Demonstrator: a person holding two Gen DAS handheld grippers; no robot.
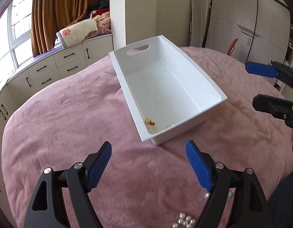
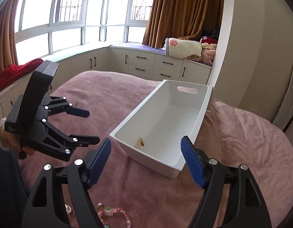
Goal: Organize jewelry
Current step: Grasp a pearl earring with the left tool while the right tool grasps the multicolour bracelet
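Both spread wide and holding nothing: left gripper (image 1: 148,149) and right gripper (image 2: 145,147), above the pink bed (image 1: 70,114). White bin (image 1: 165,87) just ahead of both jaws, small orange-red jewelry piece (image 1: 149,122) in its near corner. Pearl beads (image 1: 184,220) below the left jaws, pastel bead bracelet (image 2: 112,213) below the right jaws.

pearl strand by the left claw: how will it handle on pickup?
The pearl strand probably goes floppy: it lies in a loose heap of round beads on the pink blanket. The glossy beads look likely to slip between pads, so gripping the bunch seems safer. Probably light.
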